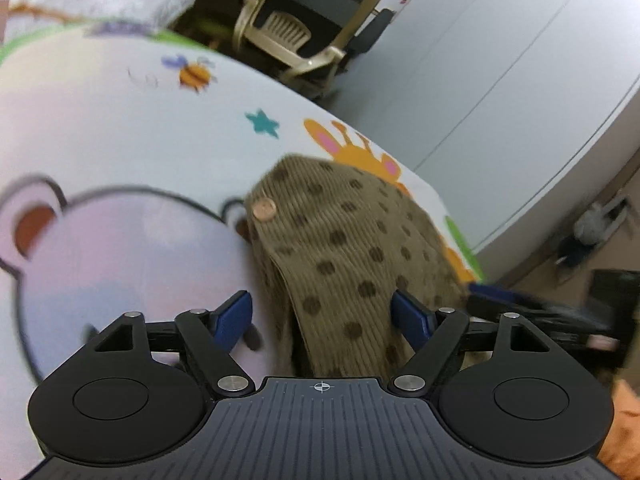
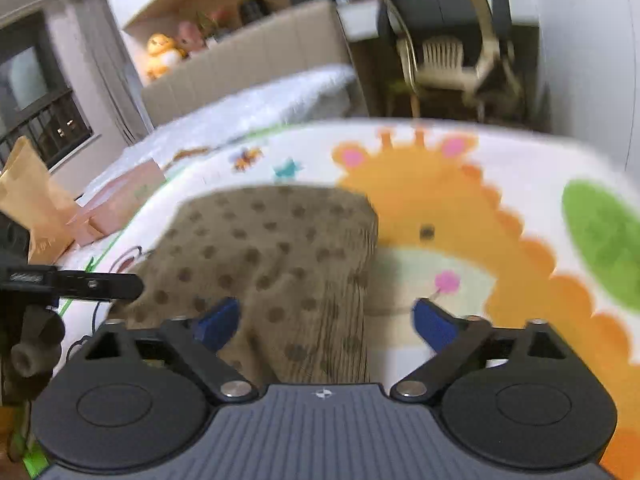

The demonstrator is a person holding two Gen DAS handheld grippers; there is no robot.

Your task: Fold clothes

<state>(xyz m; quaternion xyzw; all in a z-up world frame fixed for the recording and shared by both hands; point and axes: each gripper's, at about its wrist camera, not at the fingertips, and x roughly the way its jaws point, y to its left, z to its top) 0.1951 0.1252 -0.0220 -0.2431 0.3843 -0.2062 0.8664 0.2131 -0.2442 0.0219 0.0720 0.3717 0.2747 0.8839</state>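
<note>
A brown, dark-spotted corduroy garment (image 1: 344, 256) with a copper-coloured button (image 1: 264, 209) lies on a cartoon-printed bed cover (image 1: 120, 128), between the spread blue jaws of the left gripper (image 1: 322, 316). A beige chair (image 1: 304, 28) stands beyond the bed.

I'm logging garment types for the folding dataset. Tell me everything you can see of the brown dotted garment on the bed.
The brown dotted garment is ribbed, corduroy-looking tan fabric with darker brown dots and a round coppery button near one corner. It lies partly folded, with layered edges, on the cartoon-animal sheet, over the giraffe print. It reaches between the open left tongs and the open right tongs; neither visibly pinches it.
</note>
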